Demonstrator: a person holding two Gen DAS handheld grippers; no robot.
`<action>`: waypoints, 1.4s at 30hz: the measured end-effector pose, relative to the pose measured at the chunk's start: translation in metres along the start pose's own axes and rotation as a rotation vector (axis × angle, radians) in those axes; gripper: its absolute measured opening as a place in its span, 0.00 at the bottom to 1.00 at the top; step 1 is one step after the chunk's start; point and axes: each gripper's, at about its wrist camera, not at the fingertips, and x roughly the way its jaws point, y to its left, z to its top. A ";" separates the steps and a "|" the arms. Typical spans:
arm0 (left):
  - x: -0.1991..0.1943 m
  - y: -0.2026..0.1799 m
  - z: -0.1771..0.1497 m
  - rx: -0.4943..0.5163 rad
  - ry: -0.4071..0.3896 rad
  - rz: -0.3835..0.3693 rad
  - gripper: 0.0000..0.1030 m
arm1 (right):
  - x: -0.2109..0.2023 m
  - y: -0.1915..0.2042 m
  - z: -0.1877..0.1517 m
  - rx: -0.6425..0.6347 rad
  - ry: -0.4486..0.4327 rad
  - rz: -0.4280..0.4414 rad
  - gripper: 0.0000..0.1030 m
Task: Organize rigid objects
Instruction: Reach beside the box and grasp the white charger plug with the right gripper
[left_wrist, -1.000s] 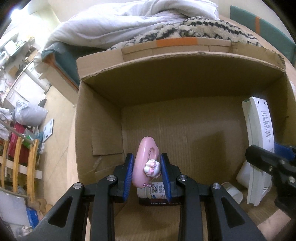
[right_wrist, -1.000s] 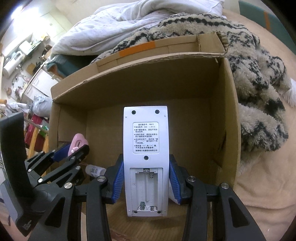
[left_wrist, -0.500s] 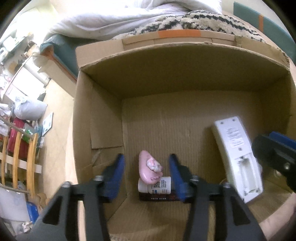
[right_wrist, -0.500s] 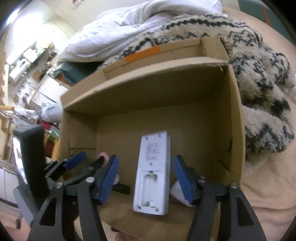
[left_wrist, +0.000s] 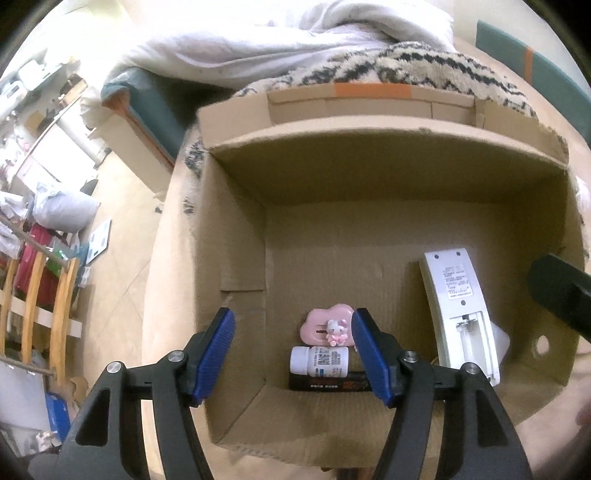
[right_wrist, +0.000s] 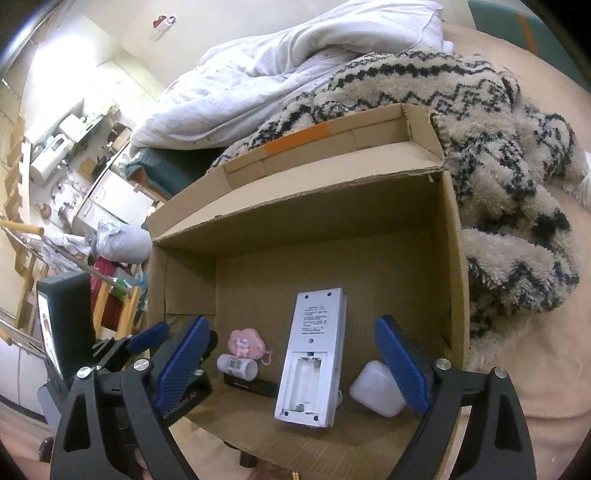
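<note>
Flat white remote (right_wrist: 313, 360) in cardboard box (right_wrist: 448, 266)

Right tool (right_wrist: 291, 365) opening above white remote (right_wrist: 312, 356) lying free in cardboard box (right_wrist: 452, 266)

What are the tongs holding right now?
Nothing. Both tongs, left and right, are opening; the pink charm and white remote lie loose in the box.
</note>
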 end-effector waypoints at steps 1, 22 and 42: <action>-0.004 0.002 -0.001 -0.003 -0.006 -0.001 0.61 | -0.001 0.001 0.000 -0.002 -0.004 0.000 0.94; -0.066 0.052 -0.035 -0.058 -0.079 -0.051 0.61 | -0.042 -0.005 -0.034 0.012 -0.025 -0.043 0.94; -0.046 0.098 -0.094 -0.187 -0.023 -0.097 0.61 | -0.041 -0.014 -0.094 0.091 0.092 -0.089 0.94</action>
